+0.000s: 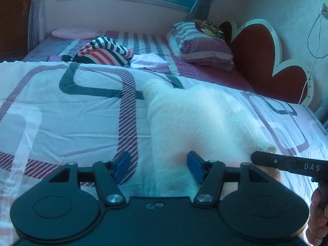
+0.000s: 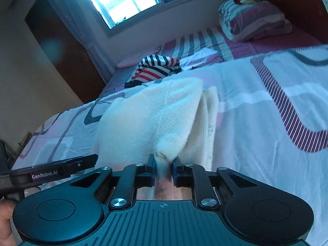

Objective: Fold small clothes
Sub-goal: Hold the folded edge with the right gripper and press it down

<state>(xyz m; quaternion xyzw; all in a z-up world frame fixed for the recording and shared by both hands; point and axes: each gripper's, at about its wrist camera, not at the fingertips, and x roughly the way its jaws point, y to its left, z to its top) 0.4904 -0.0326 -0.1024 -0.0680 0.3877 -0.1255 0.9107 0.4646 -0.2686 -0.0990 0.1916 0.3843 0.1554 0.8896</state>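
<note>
- Two grippers work over a bed in the left wrist view. The left gripper [image 1: 158,167] sits at 6 o'clock with its blue pads [image 1: 122,167] spread wide apart, holding nothing.
- A fluffy white cloth [image 1: 196,119] lies on the bed cover [image 1: 61,106], running from the middle down toward 6 o'clock. Its near end lies between the open pads.
- The right gripper [image 1: 254,156] pokes in from 3 o'clock and its tip touches the white cloth's corner. This view does not show how its jaws stand.
- A striped shirt [image 1: 104,51] in red, white and dark blue sits bunched up at 11 o'clock, well apart from the white cloth. A pale purple cloth [image 1: 153,62] lies just beside it.
- A striped pillow [image 1: 201,45] rests at 1 o'clock near a red headboard [image 1: 262,57].
- In the right wrist view, the right gripper [image 2: 163,171] is at 6 o'clock. Its pads are pressed together, pinching a corner of the white cloth [image 2: 155,110].
- The cloth spreads up from the pads toward 12 o'clock, with folded layers showing on its right side.
- The left gripper [image 2: 86,162] comes in from 9 o'clock, just beside the cloth's edge.
- The striped shirt [image 2: 155,69] lies at 12 o'clock past the cloth, and the pillow [image 2: 254,20] is at 2 o'clock.
</note>
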